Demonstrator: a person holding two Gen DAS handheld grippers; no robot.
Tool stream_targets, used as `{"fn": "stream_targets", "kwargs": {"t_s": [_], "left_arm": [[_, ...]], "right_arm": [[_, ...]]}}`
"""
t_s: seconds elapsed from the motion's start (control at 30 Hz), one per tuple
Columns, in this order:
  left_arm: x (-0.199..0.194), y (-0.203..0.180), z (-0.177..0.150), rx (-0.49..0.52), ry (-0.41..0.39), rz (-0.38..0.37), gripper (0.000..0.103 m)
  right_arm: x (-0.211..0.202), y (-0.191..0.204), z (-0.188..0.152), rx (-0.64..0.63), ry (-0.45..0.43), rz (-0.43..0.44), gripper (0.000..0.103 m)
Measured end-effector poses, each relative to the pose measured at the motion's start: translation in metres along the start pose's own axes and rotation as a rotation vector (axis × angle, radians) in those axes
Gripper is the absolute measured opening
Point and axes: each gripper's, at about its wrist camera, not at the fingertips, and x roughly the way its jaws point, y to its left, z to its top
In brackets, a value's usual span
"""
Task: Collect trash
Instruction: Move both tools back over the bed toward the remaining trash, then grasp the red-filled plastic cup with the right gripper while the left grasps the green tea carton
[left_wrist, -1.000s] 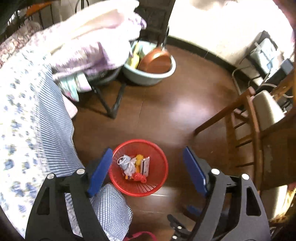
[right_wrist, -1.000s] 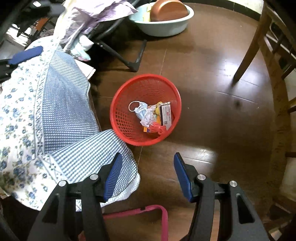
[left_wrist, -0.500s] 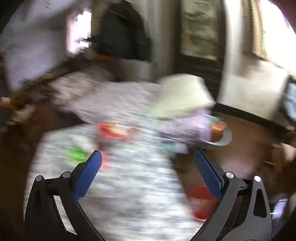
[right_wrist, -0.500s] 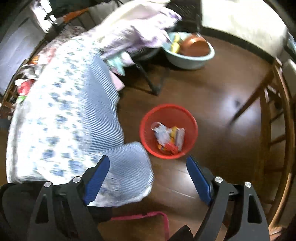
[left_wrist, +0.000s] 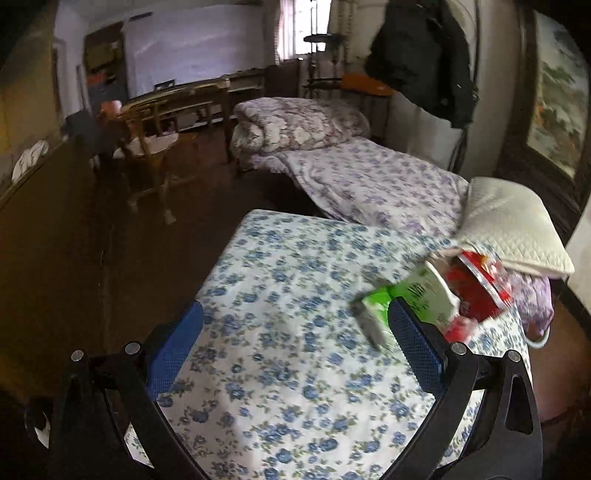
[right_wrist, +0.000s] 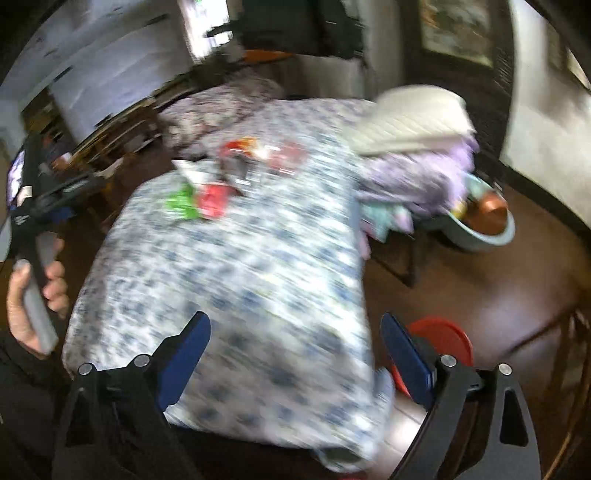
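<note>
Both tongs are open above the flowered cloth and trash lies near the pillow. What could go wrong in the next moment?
1. The green and white carton lies tilted against the red plastic wrapper; a grip by the left tongs may well nudge one off the blue-flowered cloth.
2. The right-wrist view is blurred; aiming the right tongs now may miss.
3. The red mesh basket stands on the floor beyond the cloth's edge, so dropped trash could miss it.

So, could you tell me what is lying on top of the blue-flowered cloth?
On the blue-flowered cloth lie a green carton and red wrappers, beside a cream pillow. Whatever is under them stays hidden.
</note>
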Motion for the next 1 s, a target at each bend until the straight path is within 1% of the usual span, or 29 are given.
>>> {"fn": "stream_targets", "kwargs": {"t_s": [0.07, 0.17, 0.23, 0.3, 0.37, 0.43, 0.5, 0.53, 0.6, 0.7, 0.8, 0.87, 1.0], "left_arm": [[-0.004, 0.009, -0.001, -0.019, -0.011, -0.001, 0.096], [-0.003, 0.02, -0.001, -0.04, -0.006, -0.015, 0.096], [-0.003, 0.023, -0.002, -0.043, -0.003, -0.008, 0.096], [-0.002, 0.025, -0.001, -0.05, -0.005, -0.01, 0.096], [-0.002, 0.027, 0.0, -0.055, -0.009, -0.007, 0.096], [0.001, 0.027, 0.0, -0.058, -0.007, 0.001, 0.096], [0.004, 0.028, 0.0, -0.062, 0.0, 0.0, 0.096], [0.005, 0.028, 0.0, -0.063, 0.003, 0.0, 0.096], [0.007, 0.028, 0.001, -0.068, 0.01, -0.005, 0.096], [0.01, 0.028, 0.002, -0.086, 0.024, -0.027, 0.096], [0.008, 0.028, 0.002, -0.097, 0.028, -0.029, 0.096], [0.007, 0.028, 0.002, -0.098, 0.025, -0.026, 0.096], [0.009, 0.032, 0.002, -0.116, 0.034, -0.022, 0.096]], "right_arm": [[0.012, 0.027, 0.016, -0.019, -0.023, 0.026, 0.092], [0.031, 0.062, 0.044, 0.0, -0.079, 0.049, 0.092], [0.046, 0.08, 0.06, 0.011, -0.105, 0.033, 0.092], [0.069, 0.097, 0.081, 0.021, -0.121, 0.001, 0.092], [0.084, 0.109, 0.091, 0.036, -0.144, -0.026, 0.092], [0.091, 0.112, 0.093, 0.05, -0.178, -0.034, 0.092], [0.095, 0.115, 0.083, 0.02, -0.209, -0.025, 0.092], [0.097, 0.115, 0.079, -0.003, -0.206, -0.036, 0.092], [0.104, 0.116, 0.075, -0.045, -0.163, -0.064, 0.092], [0.102, 0.113, 0.076, -0.038, -0.181, -0.061, 0.092], [0.104, 0.112, 0.076, -0.046, -0.181, -0.069, 0.094], [0.111, 0.11, 0.078, -0.042, -0.159, -0.066, 0.094], [0.133, 0.105, 0.082, -0.035, -0.113, -0.088, 0.094]]}}
